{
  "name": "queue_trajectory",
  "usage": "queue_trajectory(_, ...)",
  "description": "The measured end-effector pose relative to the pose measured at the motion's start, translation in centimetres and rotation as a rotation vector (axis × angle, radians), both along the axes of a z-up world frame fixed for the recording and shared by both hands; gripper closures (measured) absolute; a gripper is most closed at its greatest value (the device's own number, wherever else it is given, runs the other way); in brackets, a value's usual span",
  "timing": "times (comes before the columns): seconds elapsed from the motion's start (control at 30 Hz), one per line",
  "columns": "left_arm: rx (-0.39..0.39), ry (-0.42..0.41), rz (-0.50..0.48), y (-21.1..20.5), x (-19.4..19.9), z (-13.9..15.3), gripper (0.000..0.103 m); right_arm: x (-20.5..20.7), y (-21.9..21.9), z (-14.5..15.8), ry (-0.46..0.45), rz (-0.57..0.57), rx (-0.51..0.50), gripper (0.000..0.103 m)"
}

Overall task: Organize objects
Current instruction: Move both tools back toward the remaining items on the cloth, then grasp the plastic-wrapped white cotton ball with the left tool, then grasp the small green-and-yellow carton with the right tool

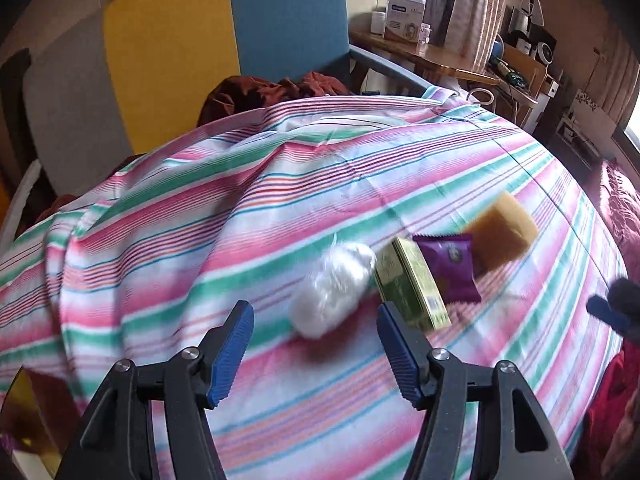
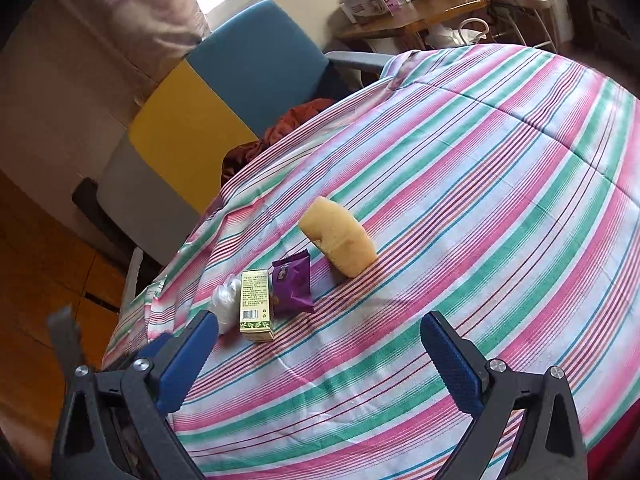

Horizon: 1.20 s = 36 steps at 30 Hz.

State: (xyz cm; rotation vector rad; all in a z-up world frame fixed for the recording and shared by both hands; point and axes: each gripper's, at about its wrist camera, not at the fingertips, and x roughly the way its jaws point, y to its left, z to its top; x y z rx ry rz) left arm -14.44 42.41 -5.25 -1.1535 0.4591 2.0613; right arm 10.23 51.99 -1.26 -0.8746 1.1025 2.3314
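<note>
Several objects lie in a row on the striped bedspread [image 1: 240,208]: a white plastic-wrapped bundle [image 1: 330,290], a green box [image 1: 412,284], a purple snack packet [image 1: 452,266] and a yellow sponge [image 1: 502,232]. My left gripper [image 1: 316,350] is open and empty just in front of the white bundle. In the right wrist view the same row shows: bundle [image 2: 226,304], box [image 2: 256,310], packet [image 2: 290,286], sponge [image 2: 340,240]. My right gripper [image 2: 316,354] is open and empty, short of the row. Its tip shows at the right edge of the left wrist view [image 1: 612,312].
A blue, yellow and grey headboard [image 1: 224,40] stands behind the bed with dark red cloth [image 1: 272,88] at its foot. A wooden desk [image 1: 424,52] with a white box stands at the back right. Wooden floor [image 2: 48,264] lies left of the bed.
</note>
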Motion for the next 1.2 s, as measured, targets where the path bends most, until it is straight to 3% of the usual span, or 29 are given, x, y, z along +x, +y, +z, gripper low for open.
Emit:
queue_trajectory(0.2,-0.012,-0.085,-0.01,2.7,-2.6,-3.0,0.039,-0.3,-0.1,-0.4,-0.008,0.015,-0.01,0.001)
queue_trajectory(0.23,-0.01,-0.098,-0.001,2.8,-2.8,-3.5,0.043,-0.3,0.0,-0.5,-0.01,0.013,-0.012,0.001)
queue_trajectory(0.27,-0.003,-0.109,0.008,2.8,-3.0,-3.8,0.064,-0.3,0.0,-0.6,-0.011,0.014,-0.012,0.001)
queue_trajectory(0.3,0.016,-0.111,0.023,2.4,-2.9,-3.9,0.066,-0.4,0.0,-0.7,-0.013,0.015,-0.012,0.001)
queue_trajectory(0.4,0.061,-0.134,0.054,0.7,-2.3,-3.8,0.068,-0.6,-0.1,-0.9,-0.025,0.024,-0.006,0.001)
queue_trajectory(0.57,0.063,-0.142,0.132,-3.3,0.3,-3.6,0.068,-1.0,-0.4,-1.0,-0.038,0.041,0.006,0.001)
queue_trajectory(0.83,0.064,-0.091,0.071,-8.9,8.8,-2.4,0.068,-2.6,-2.3,-1.5,-0.061,0.154,0.03,0.001)
queue_trajectory(0.93,0.1,-0.069,0.057,-11.0,10.8,-0.9,0.068,-3.6,-3.7,-1.7,-0.08,0.223,0.062,0.009)
queue_trajectory(1.0,0.124,-0.068,0.061,-12.4,11.6,-0.1,0.068,-4.4,-4.8,-2.1,-0.097,0.273,0.077,0.027)
queue_trajectory(1.03,0.131,-0.067,0.062,-13.0,11.9,0.2,0.068,-4.8,-5.2,-2.2,-0.108,0.294,0.083,0.03)
queue_trajectory(1.2,0.166,-0.057,0.078,-15.7,12.6,1.6,0.068,-8.1,-6.5,-2.7,-0.151,0.363,0.136,0.035)
